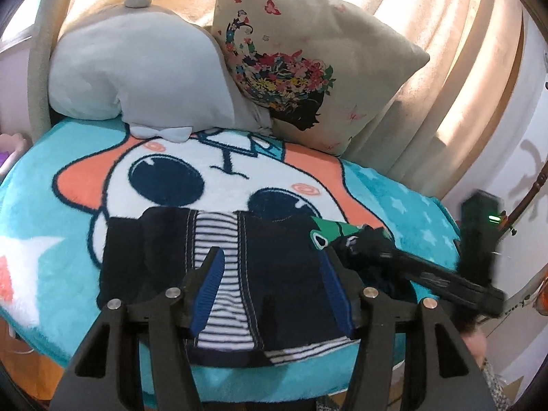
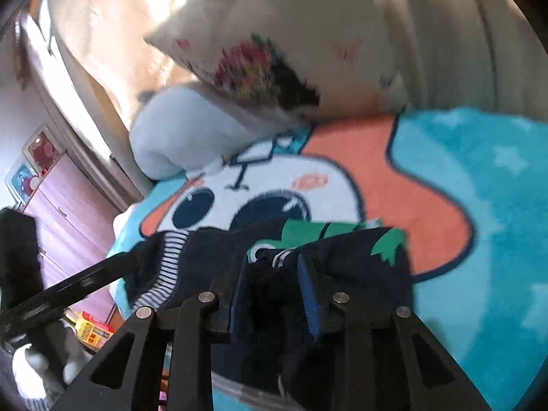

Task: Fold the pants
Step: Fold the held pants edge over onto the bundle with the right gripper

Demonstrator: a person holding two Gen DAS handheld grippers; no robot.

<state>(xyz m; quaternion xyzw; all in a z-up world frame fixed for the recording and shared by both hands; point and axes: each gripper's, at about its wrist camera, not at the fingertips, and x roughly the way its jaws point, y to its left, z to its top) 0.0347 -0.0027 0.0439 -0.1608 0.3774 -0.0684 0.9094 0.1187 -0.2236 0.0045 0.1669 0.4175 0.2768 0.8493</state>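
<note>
Small dark navy pants (image 1: 281,274) with a striped lining and a green frog patch (image 1: 325,236) lie on a turquoise cartoon blanket (image 1: 68,212). My left gripper (image 1: 270,274) is open, its blue-padded fingers spread just above the pants' middle. My right gripper (image 2: 274,263) is shut on a bunched fold of the pants (image 2: 342,260) at their right side and lifts it slightly; it shows in the left wrist view (image 1: 356,243) at the frog patch. The right wrist view is motion-blurred.
A grey plush pillow (image 1: 137,68) and a cream flower-print cushion (image 1: 308,61) lean at the back against beige curtains (image 1: 462,68). The blanket's front edge (image 1: 239,380) drops off near me. Purple drawers (image 2: 68,205) stand at the left.
</note>
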